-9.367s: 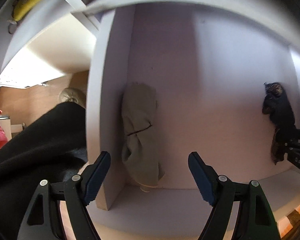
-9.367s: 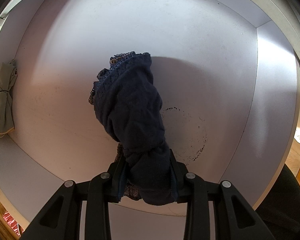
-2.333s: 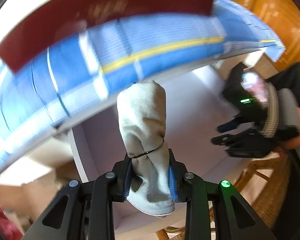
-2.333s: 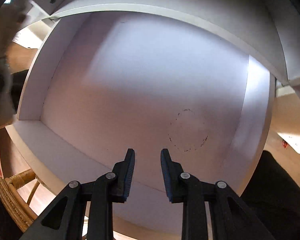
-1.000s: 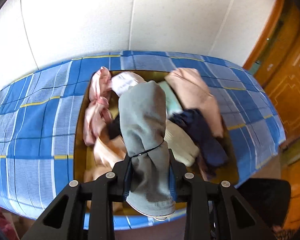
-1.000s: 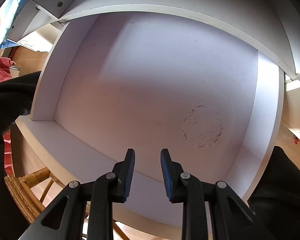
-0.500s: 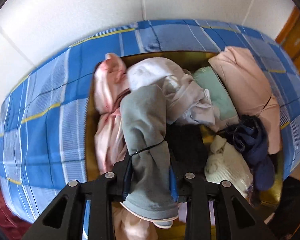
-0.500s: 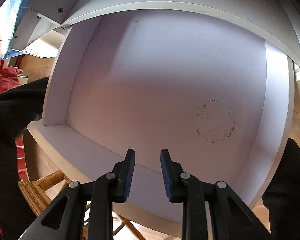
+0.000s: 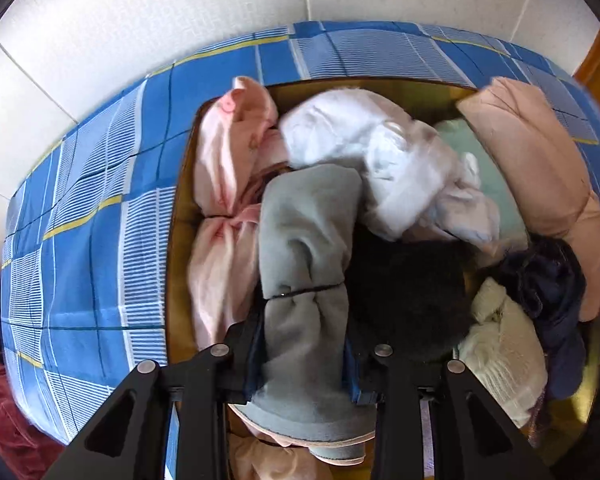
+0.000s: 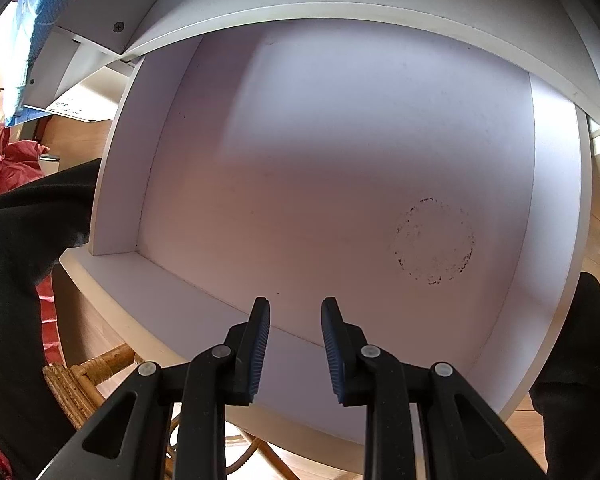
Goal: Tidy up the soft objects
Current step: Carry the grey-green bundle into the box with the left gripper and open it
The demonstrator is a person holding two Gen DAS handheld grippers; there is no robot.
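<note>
The left gripper [image 9: 303,364] pinches a grey cloth bundle [image 9: 305,240] between its blue-padded jaws, which press into the bundle's lower part; a thin dark band cinches the roll about halfway up. The bundle hangs over a brown basket [image 9: 176,240] packed with other soft things — a pale pink knotted cloth [image 9: 224,184] along the left side, a white crumpled garment [image 9: 383,160] at the top middle, a mint-green piece [image 9: 487,168] beside it, a large peach roll [image 9: 535,164] along the right edge, a black fuzzy item [image 9: 411,292] just right of the grey bundle, a navy bundle [image 9: 551,280] and a cream knit piece [image 9: 499,344] at the lower right. Whether the grey bundle touches the pile beneath it cannot be told. The basket sits on a blue checked cloth [image 9: 84,240] with yellow and white lines, against a white wall [image 9: 140,20]. The right gripper [image 10: 296,344] holds nothing — its jaws stand slightly apart with a clear gap between the ridged blue pads. It faces a white shelf compartment [image 10: 339,140] whose back panel bears a faint ring-shaped mark [image 10: 433,240] toward the right. A wicker chair [image 10: 88,376] shows below the shelf at lower left, and a red cloth [image 10: 8,168] lies at the far left edge.
</note>
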